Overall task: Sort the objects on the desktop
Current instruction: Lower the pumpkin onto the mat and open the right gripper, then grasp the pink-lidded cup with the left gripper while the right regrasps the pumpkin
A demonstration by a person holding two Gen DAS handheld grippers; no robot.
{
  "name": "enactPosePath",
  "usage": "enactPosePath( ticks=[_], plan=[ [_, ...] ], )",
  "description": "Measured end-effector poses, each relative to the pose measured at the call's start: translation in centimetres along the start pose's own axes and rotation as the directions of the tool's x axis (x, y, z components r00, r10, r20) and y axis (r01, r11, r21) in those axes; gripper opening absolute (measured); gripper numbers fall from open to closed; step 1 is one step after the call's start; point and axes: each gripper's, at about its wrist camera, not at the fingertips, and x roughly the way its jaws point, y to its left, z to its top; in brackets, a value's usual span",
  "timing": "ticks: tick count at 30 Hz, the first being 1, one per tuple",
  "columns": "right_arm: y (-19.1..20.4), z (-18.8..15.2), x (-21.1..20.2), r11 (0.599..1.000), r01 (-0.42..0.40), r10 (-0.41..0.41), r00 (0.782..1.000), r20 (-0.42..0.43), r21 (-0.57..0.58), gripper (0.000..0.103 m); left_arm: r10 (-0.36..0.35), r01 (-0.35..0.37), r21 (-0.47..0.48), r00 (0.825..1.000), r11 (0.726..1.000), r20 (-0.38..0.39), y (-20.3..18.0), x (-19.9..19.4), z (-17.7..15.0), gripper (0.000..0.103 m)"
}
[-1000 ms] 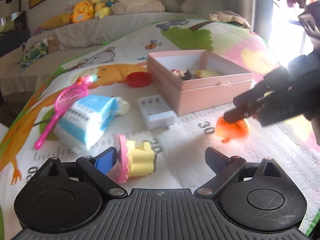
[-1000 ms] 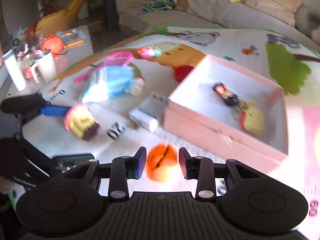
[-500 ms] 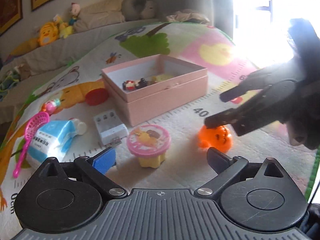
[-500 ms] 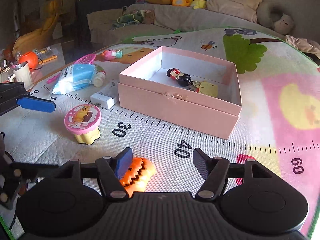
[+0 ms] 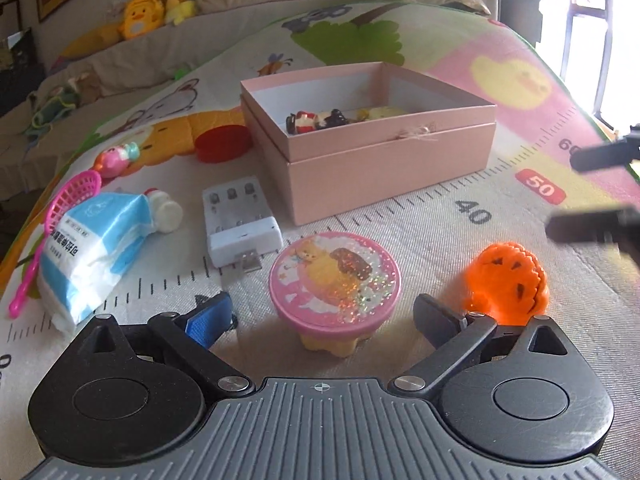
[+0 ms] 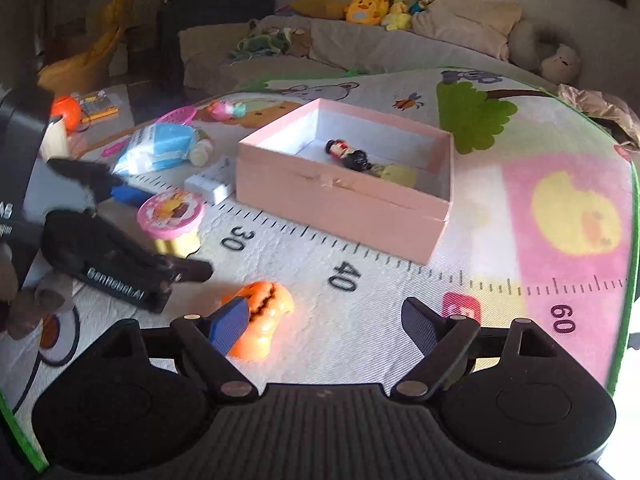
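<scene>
A pink-lidded yellow toy pot [image 5: 334,285] stands on the play mat between the open fingers of my left gripper [image 5: 324,318], untouched; it also shows in the right wrist view [image 6: 172,216]. An orange pumpkin toy [image 5: 506,282] lies on the mat to its right, and in the right wrist view [image 6: 266,314] just beside the left finger of my open, empty right gripper [image 6: 322,324]. An open pink box [image 5: 372,136] behind holds small figures [image 6: 350,156].
A white battery charger [image 5: 238,220], a blue-white tissue pack [image 5: 92,236], a pink toy racket [image 5: 60,216] and a red lid [image 5: 222,144] lie left of the box. A sofa with plush toys [image 6: 372,6] stands behind the mat.
My right gripper has opened, let go of the pumpkin and drawn back to the right. My left gripper has closed in on the upright pink-lidded pot.
</scene>
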Motion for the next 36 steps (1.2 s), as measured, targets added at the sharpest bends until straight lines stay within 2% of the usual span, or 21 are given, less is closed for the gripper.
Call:
enactPosePath(
  ticks=[2, 4, 7, 9, 11, 14, 15, 17, 19, 21, 24, 27, 29, 34, 35, 36],
  plan=[
    [-2.0, 1.3, 0.7, 0.995, 0.056, -0.059, 0.997, 0.039, 0.081, 0.1, -0.002, 0.003, -0.009, 1.0, 1.0, 0.003, 0.4, -0.2, -0.3, 0.101],
    [-4.4, 2.7, 1.9, 0.98, 0.082, -0.092, 0.995, 0.05, 0.181, 0.101, -0.015, 0.015, -0.026, 1.0, 1.0, 0.002, 0.8, -0.4, -0.6, 0.102],
    [-7.4, 4.4, 4.8, 0.953, 0.016, -0.027, 0.999, 0.034, 0.304, 0.101, -0.031, 0.031, -0.053, 1.0, 0.998, -0.002, 1.2, -0.4, -0.8, 0.103],
    [-8.1, 5.3, 6.6, 0.942, -0.027, 0.012, 0.999, 0.046, 0.336, 0.101, -0.036, 0.035, -0.061, 0.999, 0.997, -0.005, 1.3, -0.3, -0.7, 0.103],
    [-7.7, 6.1, 8.2, 0.942, -0.059, 0.045, 0.998, 0.048, 0.33, 0.103, -0.035, 0.035, -0.061, 0.999, 0.998, -0.005, 1.3, -0.3, -0.7, 0.103],
    [-5.8, 7.3, 9.4, 0.954, -0.043, 0.029, 0.998, 0.054, 0.296, 0.103, -0.037, 0.037, -0.068, 0.999, 0.997, -0.003, 1.4, -0.3, -0.6, 0.103],
    [-5.4, 7.5, 9.6, 0.955, -0.064, 0.051, 0.997, 0.051, 0.289, 0.103, -0.036, 0.036, -0.068, 0.999, 0.997, -0.003, 1.4, -0.3, -0.6, 0.103],
    [-4.7, 7.6, 9.4, 0.944, -0.162, 0.153, 0.987, 0.055, 0.286, 0.103, -0.033, 0.033, -0.07, 0.999, 0.997, -0.003, 1.4, -0.2, -0.6, 0.103],
    [-4.0, 7.6, 8.6, 0.944, -0.201, 0.192, 0.98, 0.058, 0.262, 0.103, -0.03, 0.029, -0.069, 1.0, 0.997, -0.004, 1.3, -0.2, -0.6, 0.103],
    [-3.3, 7.3, 7.3, 0.962, -0.179, 0.168, 0.983, 0.067, 0.208, 0.103, -0.025, 0.024, -0.065, 1.0, 0.998, -0.01, 1.2, -0.1, -0.5, 0.103],
    [-2.3, 6.2, 4.8, 0.99, -0.081, 0.075, 0.995, 0.059, 0.111, 0.103, -0.019, 0.018, -0.06, 1.0, 0.998, -0.016, 1.1, -0.1, -0.4, 0.103],
    [-1.5, 4.3, 2.9, 0.999, -0.006, 0.005, 0.999, 0.036, 0.043, 0.103, -0.018, 0.017, -0.06, 1.0, 0.998, -0.015, 1.1, -0.1, -0.3, 0.103],
    [-1.1, 2.6, 2.0, 0.999, 0.026, -0.027, 0.999, 0.026, 0.037, 0.103, -0.014, 0.013, -0.074, 1.0, 0.997, -0.014, 1.1, -0.2, -0.3, 0.103],
    [0.1, -0.5, 0.9, 0.998, 0.038, -0.038, 0.999, 0.003, 0.046, 0.103, -0.024, 0.027, -0.073, 0.999, 0.997, 0.045, 0.6, -0.5, 0.3, 0.102],
    [0.4, -0.9, 0.8, 0.998, 0.043, -0.043, 0.999, -0.002, 0.044, 0.103, -0.014, 0.018, -0.069, 0.998, 0.997, 0.06, 0.4, -0.6, 0.5, 0.1],
    [0.6, -1.0, 0.8, 0.998, 0.051, -0.051, 0.999, -0.008, 0.045, 0.103, -0.007, 0.012, -0.07, 0.998, 0.998, 0.069, 0.4, -0.6, 0.6, 0.093]
  ],
)
